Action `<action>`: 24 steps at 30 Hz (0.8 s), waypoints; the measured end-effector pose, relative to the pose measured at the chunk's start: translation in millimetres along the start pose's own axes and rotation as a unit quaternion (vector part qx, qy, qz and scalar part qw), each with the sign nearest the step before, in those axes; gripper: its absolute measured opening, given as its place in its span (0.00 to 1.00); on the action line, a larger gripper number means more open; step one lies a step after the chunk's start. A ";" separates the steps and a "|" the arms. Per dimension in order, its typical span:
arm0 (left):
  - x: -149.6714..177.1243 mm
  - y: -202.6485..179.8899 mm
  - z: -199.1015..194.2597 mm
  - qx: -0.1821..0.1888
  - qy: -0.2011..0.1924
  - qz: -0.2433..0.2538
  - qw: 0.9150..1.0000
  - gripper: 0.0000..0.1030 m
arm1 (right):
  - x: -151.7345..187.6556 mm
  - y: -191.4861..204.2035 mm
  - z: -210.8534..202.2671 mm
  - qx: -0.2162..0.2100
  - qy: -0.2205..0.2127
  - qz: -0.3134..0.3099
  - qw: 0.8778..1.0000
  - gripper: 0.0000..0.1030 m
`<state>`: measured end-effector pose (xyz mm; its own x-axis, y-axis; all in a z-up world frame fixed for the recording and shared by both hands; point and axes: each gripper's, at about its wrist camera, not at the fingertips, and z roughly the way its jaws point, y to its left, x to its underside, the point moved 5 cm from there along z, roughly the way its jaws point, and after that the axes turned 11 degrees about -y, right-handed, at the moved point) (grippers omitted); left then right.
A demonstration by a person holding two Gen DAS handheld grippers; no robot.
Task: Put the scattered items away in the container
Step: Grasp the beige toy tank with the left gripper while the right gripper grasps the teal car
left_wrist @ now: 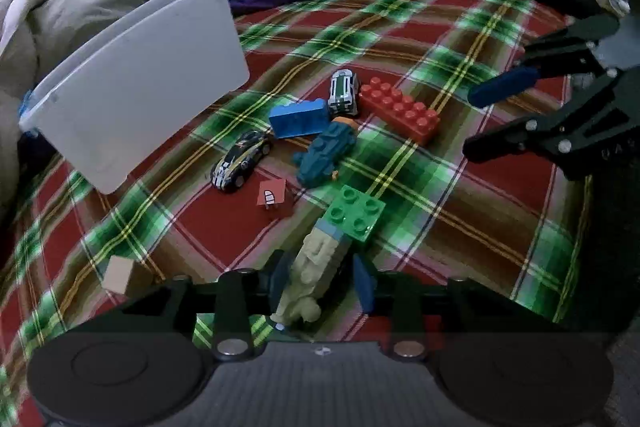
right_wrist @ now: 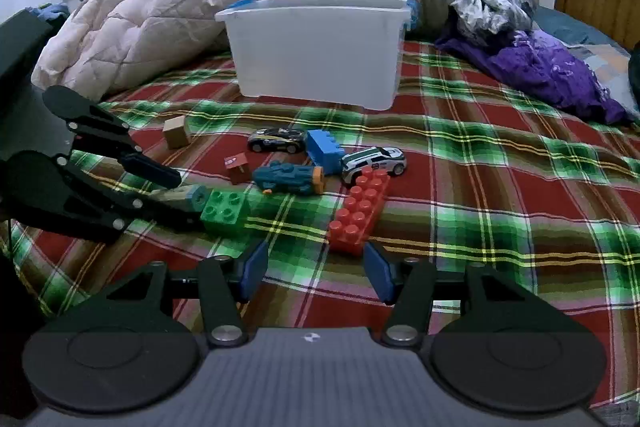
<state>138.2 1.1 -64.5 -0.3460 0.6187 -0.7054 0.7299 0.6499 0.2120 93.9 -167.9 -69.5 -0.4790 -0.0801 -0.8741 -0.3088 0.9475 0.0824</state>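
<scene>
Centrally, the left gripper (left_wrist: 322, 281) had its blue pads against a pale green toy figure (left_wrist: 312, 275), long axis pointing away toward the green brick (left_wrist: 354, 213) touching its far end. The right gripper (right_wrist: 314, 267) stood open and empty, near the red brick (right_wrist: 360, 211). The white container (right_wrist: 316, 51) stood farther back. No writing was legible.

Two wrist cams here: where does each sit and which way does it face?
Left wrist: on the left gripper, angled down the bed; its fingers flank a beige toy; right gripper at right.
Right wrist: on the right gripper, facing the bin; left gripper at left.
Shared: bin, red block.
</scene>
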 end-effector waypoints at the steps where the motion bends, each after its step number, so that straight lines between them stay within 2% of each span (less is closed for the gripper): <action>1: 0.5 0.0 3.0 0.000 0.006 0.004 1.000 0.38 | -0.1 -0.1 0.5 0.000 -0.001 0.003 1.000 0.56; 3: 0.8 -0.8 6.7 0.004 0.010 -0.002 1.000 0.38 | -0.4 0.8 0.7 -0.003 -0.003 0.006 1.000 0.56; 6: 1.6 -4.8 5.4 0.011 -0.004 -0.013 1.000 0.28 | 1.2 1.0 0.0 -0.003 -0.006 0.006 1.000 0.56; 9: 4.7 -5.3 -1.0 -0.002 -0.013 -0.021 1.000 0.27 | 1.8 -0.2 1.3 0.000 0.000 0.007 1.000 0.56; 15: 13.1 4.8 -24.3 -0.039 -0.044 -0.076 0.995 0.27 | -4.2 9.4 6.3 -0.022 -0.005 -0.010 1.000 0.56; 20: 23.4 8.5 -43.5 -0.052 -0.066 -0.114 0.990 0.27 | -5.2 28.9 14.5 -0.061 -0.015 -0.075 0.995 0.55; 24: 33.1 9.5 -49.2 -0.078 -0.055 -0.138 0.986 0.27 | -15.7 37.9 29.1 -0.092 -0.021 -0.166 0.982 0.54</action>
<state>104.7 49.5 -52.6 -0.4463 0.3622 -0.8183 0.5138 0.8524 0.0971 113.6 -121.7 -66.6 -0.2935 -0.3579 -0.8864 -0.5864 0.7997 -0.1288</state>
